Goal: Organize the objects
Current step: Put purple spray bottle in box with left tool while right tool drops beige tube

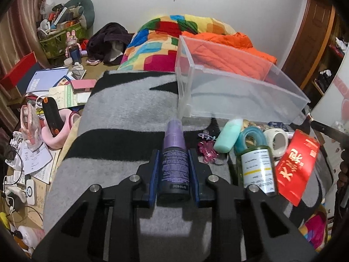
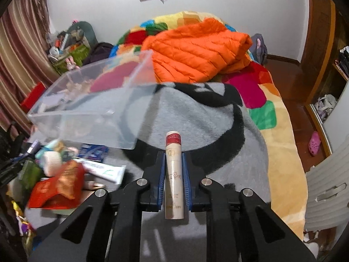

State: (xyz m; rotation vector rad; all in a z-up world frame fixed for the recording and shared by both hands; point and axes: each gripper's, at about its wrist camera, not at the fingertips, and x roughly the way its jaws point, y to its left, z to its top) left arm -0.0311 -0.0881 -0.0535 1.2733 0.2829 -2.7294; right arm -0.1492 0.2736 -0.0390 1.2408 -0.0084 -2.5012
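Both the left gripper (image 1: 174, 152) and right gripper (image 2: 173, 159) share black angular linkages; silver screws; seemingly rubbery blue pads

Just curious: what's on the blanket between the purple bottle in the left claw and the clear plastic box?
Nothing: in the left wrist view, only bare grey-and-black blanket separates the purple bottle from the clear box.

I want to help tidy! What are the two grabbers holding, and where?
Left gripper holds the purple bottle by its body. Right gripper holds the white tube around its middle.
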